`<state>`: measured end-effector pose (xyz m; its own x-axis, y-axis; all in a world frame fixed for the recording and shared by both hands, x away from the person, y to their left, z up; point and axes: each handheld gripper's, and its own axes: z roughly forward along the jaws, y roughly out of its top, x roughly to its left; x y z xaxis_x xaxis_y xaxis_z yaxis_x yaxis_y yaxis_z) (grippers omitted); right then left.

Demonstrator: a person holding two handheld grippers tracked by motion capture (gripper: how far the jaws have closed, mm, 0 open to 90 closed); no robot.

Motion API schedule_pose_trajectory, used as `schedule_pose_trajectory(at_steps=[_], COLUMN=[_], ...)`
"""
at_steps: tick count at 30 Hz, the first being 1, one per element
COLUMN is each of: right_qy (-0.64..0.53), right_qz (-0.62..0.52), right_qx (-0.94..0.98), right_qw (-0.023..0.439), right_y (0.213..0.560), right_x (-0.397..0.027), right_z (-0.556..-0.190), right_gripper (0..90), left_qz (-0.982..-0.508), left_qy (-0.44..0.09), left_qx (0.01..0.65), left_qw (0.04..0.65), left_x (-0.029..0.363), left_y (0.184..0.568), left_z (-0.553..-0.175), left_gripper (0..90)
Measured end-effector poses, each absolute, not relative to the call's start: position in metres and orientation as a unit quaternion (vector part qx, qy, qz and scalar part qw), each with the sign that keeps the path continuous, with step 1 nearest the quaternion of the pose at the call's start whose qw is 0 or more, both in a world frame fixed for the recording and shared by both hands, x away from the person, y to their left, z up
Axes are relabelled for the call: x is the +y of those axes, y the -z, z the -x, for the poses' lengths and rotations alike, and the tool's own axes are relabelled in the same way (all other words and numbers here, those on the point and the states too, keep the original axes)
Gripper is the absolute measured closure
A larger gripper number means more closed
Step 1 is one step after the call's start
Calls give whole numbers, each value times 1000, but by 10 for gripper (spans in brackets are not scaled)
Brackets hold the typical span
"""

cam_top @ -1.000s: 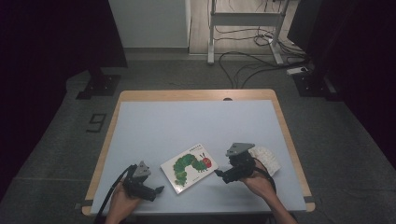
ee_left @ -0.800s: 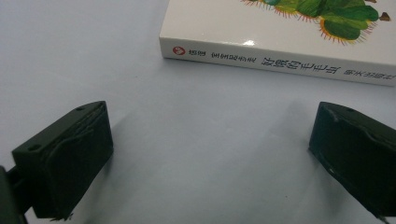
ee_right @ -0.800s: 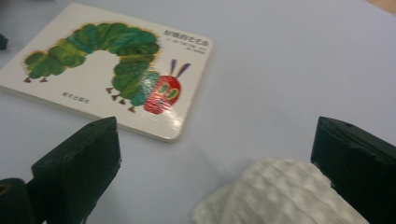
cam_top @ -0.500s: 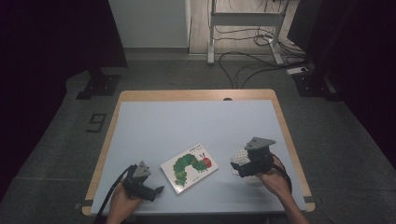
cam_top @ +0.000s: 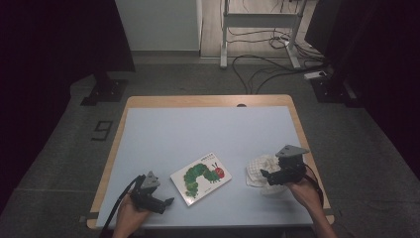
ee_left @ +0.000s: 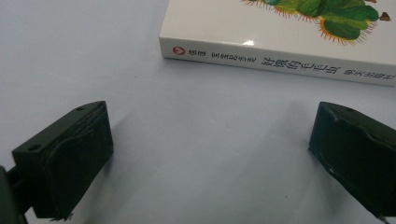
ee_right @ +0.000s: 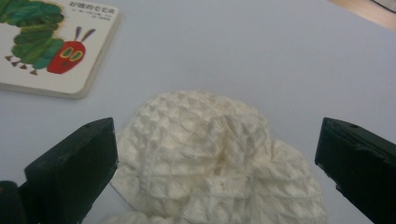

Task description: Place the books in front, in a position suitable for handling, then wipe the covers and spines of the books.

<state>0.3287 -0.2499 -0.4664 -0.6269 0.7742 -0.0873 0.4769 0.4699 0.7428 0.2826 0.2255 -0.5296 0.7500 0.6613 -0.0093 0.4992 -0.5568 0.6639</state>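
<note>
The right hand-held gripper (cam_top: 264,174) is hovering at the lower right of the high view, its jaws spread wide and empty just over a white waffle-knit cloth (ee_right: 215,154) bunched on the counter (cam_top: 198,129). The cloth is looking soft, light and floppy, so it will likely sag and drape when lifted; pinching a raised fold near its middle seems the surest hold. The left hand-held gripper (ee_left: 210,154) is resting wide and empty, facing the spine of a caterpillar board book (cam_top: 201,177).

Cream waffle-textured cloth (ee_right: 215,158), white book (cam_top: 202,177) with green, red-headed caterpillar, pale blue table (cam_top: 208,134).
</note>
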Motion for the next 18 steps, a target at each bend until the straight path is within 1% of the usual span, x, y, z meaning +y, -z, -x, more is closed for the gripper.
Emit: schedule_pose_trajectory(at_steps=[5, 18], right_qy=[-344, -321], right_qz=[-387, -402], right_qx=[829, 837], right_qw=[212, 186], right_y=[476, 509], right_x=[-255, -255], right_z=[-330, -336], right_gripper=[0, 0], left_qz=[-874, -874], left_qy=[-121, -121], left_qx=[332, 332], left_qw=[334, 334], left_x=[226, 226], left_y=[530, 530], left_z=[-283, -283], left_gripper=[0, 0])
